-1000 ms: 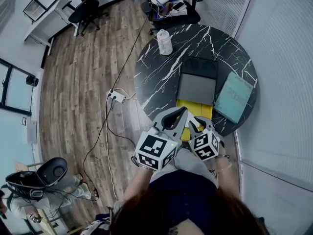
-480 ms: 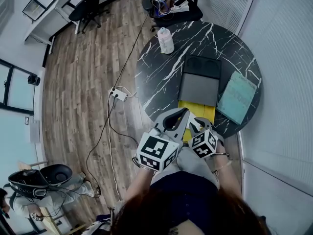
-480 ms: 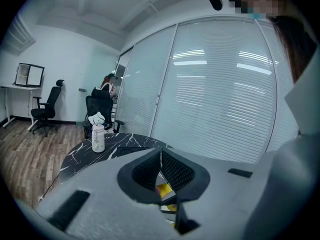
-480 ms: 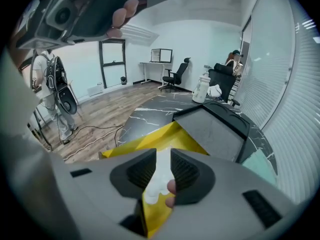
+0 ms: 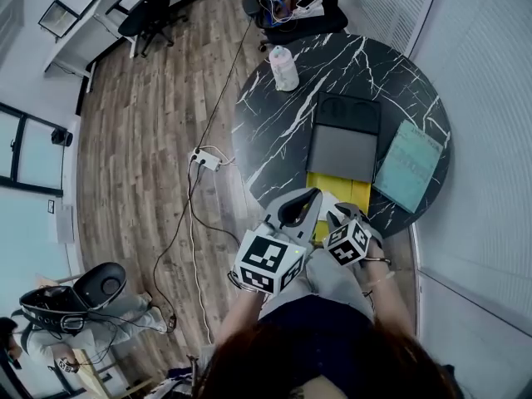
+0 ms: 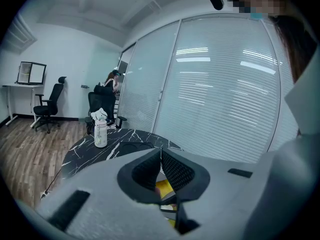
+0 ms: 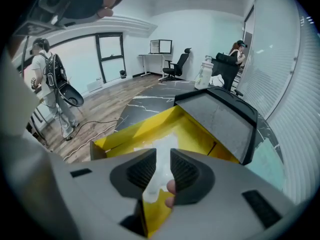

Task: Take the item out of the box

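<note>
An open yellow box (image 5: 359, 191) (image 7: 145, 126) stands at the near edge of the round black marble table (image 5: 274, 123). Its grey lid (image 5: 341, 152) (image 7: 220, 116) is folded back beyond it. A white, crinkled item (image 7: 160, 143) lies on the box floor. My right gripper (image 5: 337, 212) (image 7: 163, 156) hovers over the box's near end, its jaws a narrow gap apart, with the white item showing through the gap below. My left gripper (image 5: 310, 198) (image 6: 160, 153) hangs beside it at the box's left, jaws touching and empty.
A teal pad (image 5: 409, 166) lies right of the lid. A bottle (image 5: 283, 69) (image 6: 100, 131) stands at the table's far left edge. Beyond it is an office chair (image 5: 291, 7). A power strip (image 5: 205, 160) and cables cross the wooden floor. A person (image 5: 75, 306) stands at lower left.
The head view has drifted a little, shifting the table up and right in frame. Both grippers hold their place over the box's near end.
</note>
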### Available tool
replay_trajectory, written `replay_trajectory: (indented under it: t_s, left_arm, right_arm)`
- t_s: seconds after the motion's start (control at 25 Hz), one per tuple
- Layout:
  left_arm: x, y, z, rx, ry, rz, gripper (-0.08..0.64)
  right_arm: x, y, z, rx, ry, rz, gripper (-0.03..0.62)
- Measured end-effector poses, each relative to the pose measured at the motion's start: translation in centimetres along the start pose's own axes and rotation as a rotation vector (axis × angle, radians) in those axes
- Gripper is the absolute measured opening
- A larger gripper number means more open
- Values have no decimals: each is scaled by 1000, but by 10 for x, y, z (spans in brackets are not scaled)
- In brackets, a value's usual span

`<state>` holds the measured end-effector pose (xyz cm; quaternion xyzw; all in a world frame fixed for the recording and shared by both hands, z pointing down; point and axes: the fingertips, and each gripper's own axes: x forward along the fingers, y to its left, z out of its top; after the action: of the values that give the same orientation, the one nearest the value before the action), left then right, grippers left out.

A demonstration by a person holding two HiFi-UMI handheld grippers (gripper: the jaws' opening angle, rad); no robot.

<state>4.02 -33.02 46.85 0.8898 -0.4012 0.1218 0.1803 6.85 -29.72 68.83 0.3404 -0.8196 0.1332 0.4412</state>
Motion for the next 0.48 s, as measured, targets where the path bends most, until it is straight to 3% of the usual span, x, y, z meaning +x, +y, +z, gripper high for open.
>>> replay_trajectory:
  t_s: [0.48]
  left_arm:
    - [-6, 6, -3, -9, 20, 7, 30]
  right_arm:
    - [18, 1, -9, 42, 54, -1, 83]
